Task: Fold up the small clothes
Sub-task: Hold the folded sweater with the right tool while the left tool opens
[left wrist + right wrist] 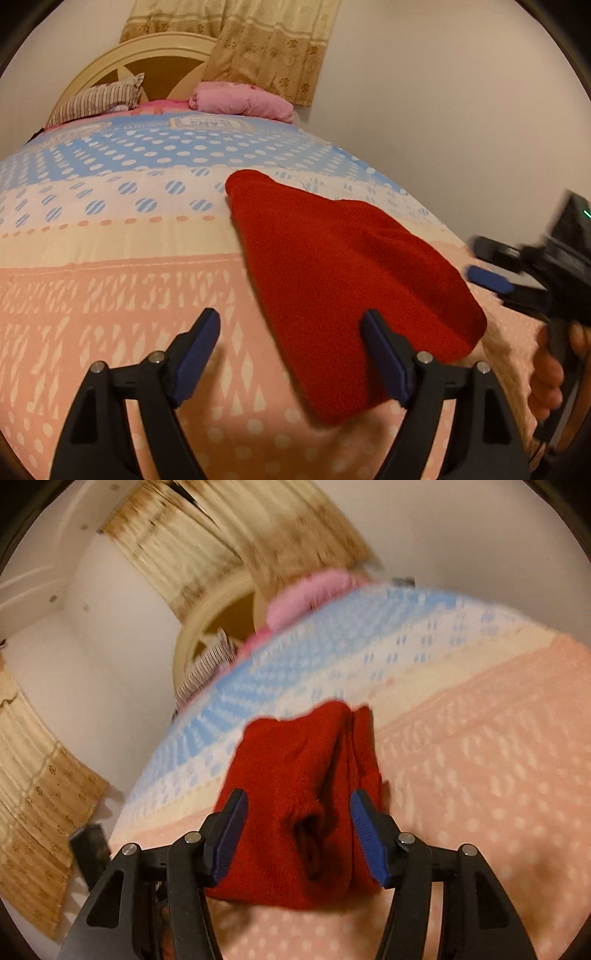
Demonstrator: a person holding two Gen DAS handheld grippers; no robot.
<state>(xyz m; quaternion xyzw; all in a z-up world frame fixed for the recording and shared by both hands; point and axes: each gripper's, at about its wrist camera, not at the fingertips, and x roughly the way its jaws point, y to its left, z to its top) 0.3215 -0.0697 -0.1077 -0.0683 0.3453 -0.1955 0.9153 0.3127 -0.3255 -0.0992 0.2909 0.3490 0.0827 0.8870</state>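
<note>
A small red fleece garment (340,273) lies folded on the patterned bedspread (122,280), running from the middle of the bed toward the near right. My left gripper (291,314) hovers open over its near left edge, with its right finger (384,362) in front of the cloth and nothing pinched. In the right wrist view the same red garment (295,760) shows a fold seam and a pocket-like opening. My right gripper (299,794) is open with the cloth between its blue pads, which do not press on it. The right gripper (491,278) also shows at the right edge, held by a hand (550,369).
At the head of the bed lie a striped pillow (99,101) and a folded pink blanket (240,101) against a cream headboard (147,59). A beige curtain (266,48) hangs behind. A bare wall (461,110) runs along the bed's right side.
</note>
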